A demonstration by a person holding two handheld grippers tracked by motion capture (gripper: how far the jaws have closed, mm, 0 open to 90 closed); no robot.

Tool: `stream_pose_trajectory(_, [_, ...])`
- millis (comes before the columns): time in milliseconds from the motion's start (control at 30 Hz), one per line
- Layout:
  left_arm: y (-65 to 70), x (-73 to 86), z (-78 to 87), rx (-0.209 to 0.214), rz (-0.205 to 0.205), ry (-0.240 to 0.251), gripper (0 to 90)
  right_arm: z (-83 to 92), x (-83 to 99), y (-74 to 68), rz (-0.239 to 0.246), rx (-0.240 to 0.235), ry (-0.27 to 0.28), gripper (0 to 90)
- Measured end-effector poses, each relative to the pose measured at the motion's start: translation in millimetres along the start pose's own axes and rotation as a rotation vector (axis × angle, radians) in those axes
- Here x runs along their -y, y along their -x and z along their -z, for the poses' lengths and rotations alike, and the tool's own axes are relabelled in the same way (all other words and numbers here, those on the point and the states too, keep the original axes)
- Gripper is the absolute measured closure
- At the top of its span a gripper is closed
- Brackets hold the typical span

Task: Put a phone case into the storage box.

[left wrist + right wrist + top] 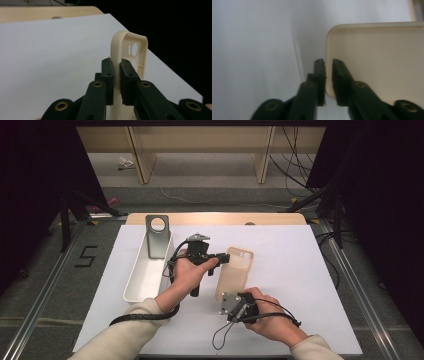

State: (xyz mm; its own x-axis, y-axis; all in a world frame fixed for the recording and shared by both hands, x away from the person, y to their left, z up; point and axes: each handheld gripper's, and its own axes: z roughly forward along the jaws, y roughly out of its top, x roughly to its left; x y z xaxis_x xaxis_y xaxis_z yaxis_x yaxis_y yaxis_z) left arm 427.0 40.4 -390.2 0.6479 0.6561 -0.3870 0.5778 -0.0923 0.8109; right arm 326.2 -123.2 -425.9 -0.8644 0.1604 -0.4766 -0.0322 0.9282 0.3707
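Observation:
A beige phone case (pixel 235 270) is held above the white table (pixel 290 285), with its camera cutouts at the far end. My left gripper (pixel 223 259) comes in from the left and is shut on the case's side wall near that end; in the left gripper view the pads (pixel 108 75) clamp the thin rim of the case (pixel 140 50). My right gripper (pixel 227 295) sits at the case's near end. In the right gripper view its jaws (pixel 328 67) straddle the corner rim of the case (pixel 374 62) with a small gap showing, so it is open.
A long white tray (pixel 137 285) lies left of my left hand, and a grey metal bracket (pixel 158 237) with a round hole stands at its far end. Beyond the table's far edge are a wooden shelf (pixel 200 150) and floor cables.

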Motion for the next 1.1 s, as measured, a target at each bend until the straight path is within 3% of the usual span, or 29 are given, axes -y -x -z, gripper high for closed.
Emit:
stream_pose_trajectory(100, [-1.4, 0.6, 4.4, 0.003, -0.018, 0.029, 82.8, 1.7, 2.7, 3.6, -0.062, 0.050, 0.040, 56.1])
stream_pose_trajectory(167, [-3.1, 1.8, 7.6, -0.013, -0.051, 0.050, 82.7, 3.2, 5.2, 8.3, -0.112, 0.066, 0.063, 47.6])
stream_pose_trajectory(333, [-7.5, 5.1, 18.1, -0.037, -0.093, 0.103, 82.5, 5.5, 10.8, 14.8, -0.169, 0.075, 0.123, 31.6])
stream_pose_trajectory(700, [-16.0, 9.2, 40.4, -0.061, -0.119, 0.166, 82.4, 10.4, 22.1, 21.5, -0.360, 0.042, 0.245, 18.2])
stream_pose_trajectory(1100, [-22.5, 8.9, 59.2, -0.077, -0.136, 0.201, 82.4, 15.4, 31.9, 25.9, -0.426, 0.052, 0.290, 17.2])
